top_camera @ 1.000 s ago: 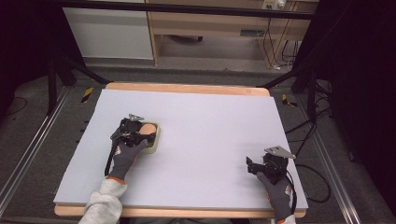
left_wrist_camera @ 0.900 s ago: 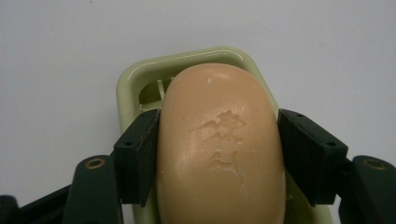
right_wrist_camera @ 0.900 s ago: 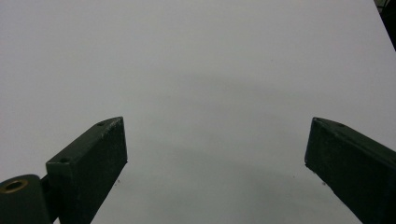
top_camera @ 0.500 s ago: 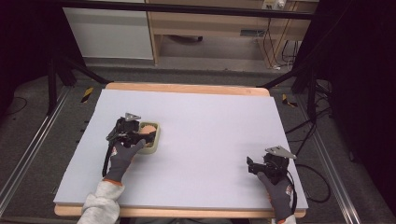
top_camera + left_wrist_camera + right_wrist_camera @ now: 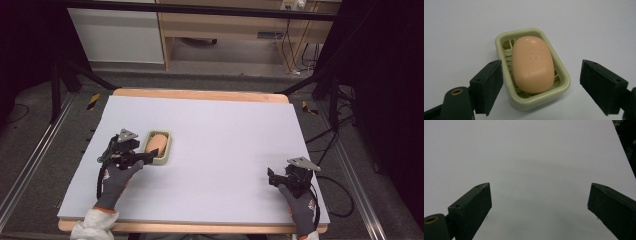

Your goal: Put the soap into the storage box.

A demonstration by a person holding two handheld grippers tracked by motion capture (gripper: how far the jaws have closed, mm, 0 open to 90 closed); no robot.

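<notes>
The soap [image 5: 533,64] lies in the green dish [image 5: 509,40] on the left part of the white table [image 5: 225,135]; the dish sits just in front of the left gripper [image 5: 148,156] — right ahead of its tips, a little past them. In the left gripper view the jaws stand wide apart, one on each side of the dish's near end, and they press on nothing; they have just been opening, and nothing is held. The soap's long way points away from the gripper, so the jaws face its two long sides. The right gripper [image 5: 271,178] rests far off at the table's right edge — its jaws are apart too, with bare table between them; the left hand is much nearer to the soap.
</notes>
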